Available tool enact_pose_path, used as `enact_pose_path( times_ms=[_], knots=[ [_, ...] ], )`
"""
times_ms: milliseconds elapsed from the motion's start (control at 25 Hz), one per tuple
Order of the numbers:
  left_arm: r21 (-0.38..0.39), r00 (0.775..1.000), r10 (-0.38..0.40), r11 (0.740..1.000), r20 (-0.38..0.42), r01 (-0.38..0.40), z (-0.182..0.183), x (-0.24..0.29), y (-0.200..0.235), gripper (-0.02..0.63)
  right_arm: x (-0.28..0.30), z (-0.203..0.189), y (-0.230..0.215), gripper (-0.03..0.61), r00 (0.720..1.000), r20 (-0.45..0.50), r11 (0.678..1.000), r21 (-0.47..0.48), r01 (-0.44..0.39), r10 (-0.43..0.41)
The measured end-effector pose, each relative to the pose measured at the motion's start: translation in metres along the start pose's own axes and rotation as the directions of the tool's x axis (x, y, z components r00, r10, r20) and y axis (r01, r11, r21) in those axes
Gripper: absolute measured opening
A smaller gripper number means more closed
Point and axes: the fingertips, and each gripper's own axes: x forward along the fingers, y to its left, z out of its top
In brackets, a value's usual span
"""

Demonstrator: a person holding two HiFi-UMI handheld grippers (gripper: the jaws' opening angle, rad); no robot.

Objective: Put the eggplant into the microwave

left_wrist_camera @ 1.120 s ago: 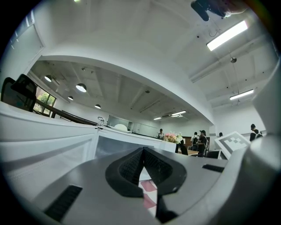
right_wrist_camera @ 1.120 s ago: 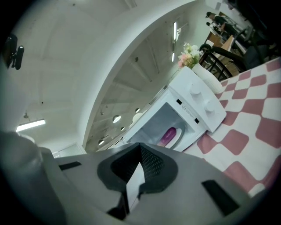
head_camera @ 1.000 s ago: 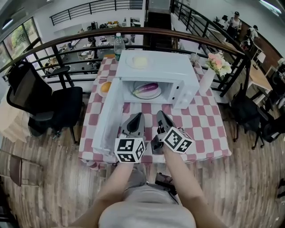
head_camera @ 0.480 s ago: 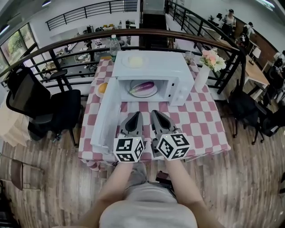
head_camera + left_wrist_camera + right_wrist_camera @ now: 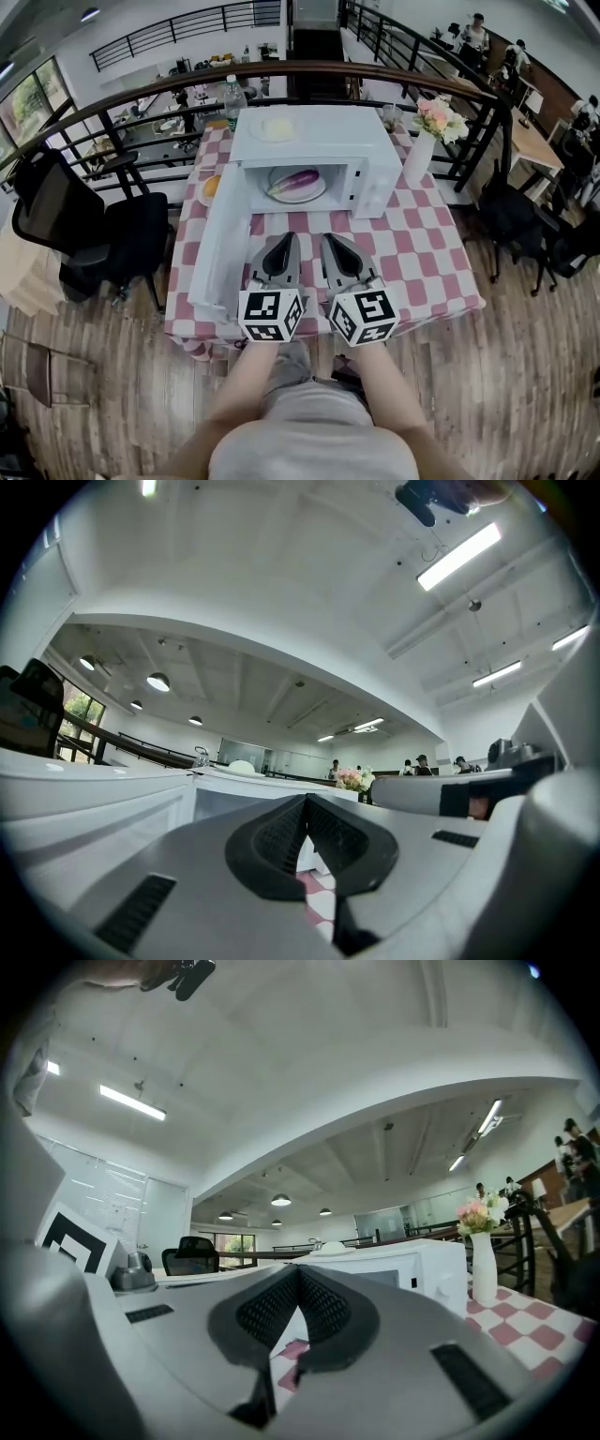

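The purple eggplant (image 5: 298, 180) lies on a white plate (image 5: 283, 196) inside the white microwave (image 5: 314, 141), whose door (image 5: 217, 246) hangs wide open to the left. Both grippers hover side by side over the checkered table's front part, well short of the oven. The left gripper (image 5: 282, 240) is shut and holds nothing. The right gripper (image 5: 331, 241) is shut and empty too. In the left gripper view the left gripper (image 5: 306, 801) has its jaws meeting, with the microwave (image 5: 239, 789) beyond. The right gripper view shows the right gripper (image 5: 298, 1271) closed before the microwave (image 5: 398, 1265).
A pale plate (image 5: 275, 127) rests on the microwave's top. An orange (image 5: 212, 186) sits left of the oven, a water bottle (image 5: 233, 97) behind it, a flower vase (image 5: 422, 150) to its right. A black chair (image 5: 89, 225) stands left of the table; a railing runs behind.
The right gripper has drawn back toward me and now sits level with the left one. The eggplant and the open door have not moved.
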Motion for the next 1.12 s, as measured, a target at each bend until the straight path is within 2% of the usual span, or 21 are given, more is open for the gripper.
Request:
enact_pose_path(
  times_ms=[360,640,1120],
  knots=[
    [0.048,0.999,-0.039,0.998,0.006,0.039,0.004,-0.003,-0.013,0.005,-0.003,-0.005,0.01,0.023,1.0,-0.022,0.998,-0.058,0.006,-0.007],
    [0.086,0.998,-0.061,0.994,0.014,0.06,0.007,-0.012,-0.023,0.005,-0.005,-0.004,0.015,0.023,1.0,-0.021,0.998,-0.067,0.008,-0.01],
    [0.114,0.998,-0.054,0.992,0.027,0.051,0.016,-0.019,-0.021,0.005,-0.002,0.0,0.03,0.023,1.0,-0.006,0.997,-0.075,-0.025,0.024]
  ],
)
